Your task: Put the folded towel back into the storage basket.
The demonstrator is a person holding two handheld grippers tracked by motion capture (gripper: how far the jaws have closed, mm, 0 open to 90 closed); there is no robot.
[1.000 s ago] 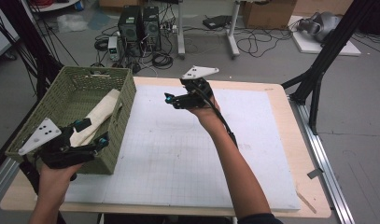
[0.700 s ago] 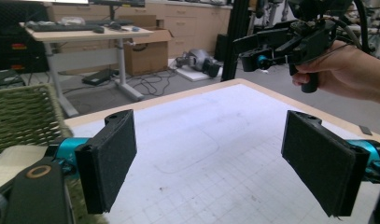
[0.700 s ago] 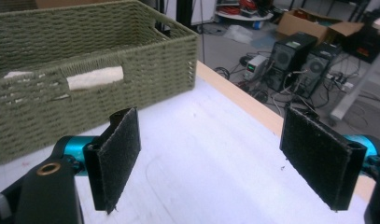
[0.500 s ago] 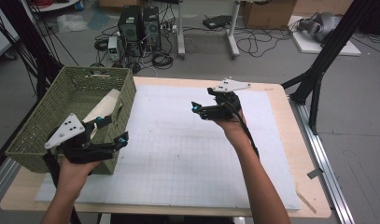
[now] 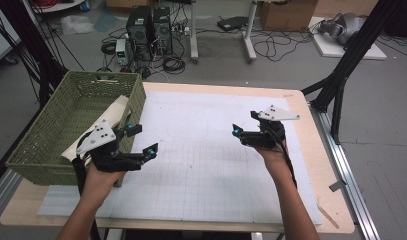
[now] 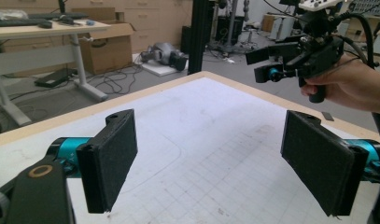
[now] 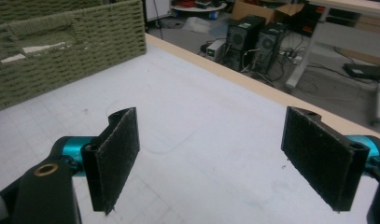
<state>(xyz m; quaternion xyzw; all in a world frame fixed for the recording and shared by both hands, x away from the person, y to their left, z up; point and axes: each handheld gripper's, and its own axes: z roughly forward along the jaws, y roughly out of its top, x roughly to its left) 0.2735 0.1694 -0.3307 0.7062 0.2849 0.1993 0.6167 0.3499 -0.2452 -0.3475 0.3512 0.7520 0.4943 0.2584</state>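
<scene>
At far left we see a green woven basket, its walls ribbed wicker, standing on the wooden desk at its left edge; a pale, flat sheet of cloth or paper lies inside, draped over the near wall. Just beside that wall we hold the left hand-held gripper, a black frame with teal fittings and a grey three-cornered plate, its jaws spread wide and holding nothing. The black pads look coarse and felt-like. Between the hands stretches a white gridded mat, smooth and faintly scuffed, covering most of the desk. To the right, well apart from the basket, the right hand-held gripper hangs over the mat, jaws likewise wide open and empty.
</scene>
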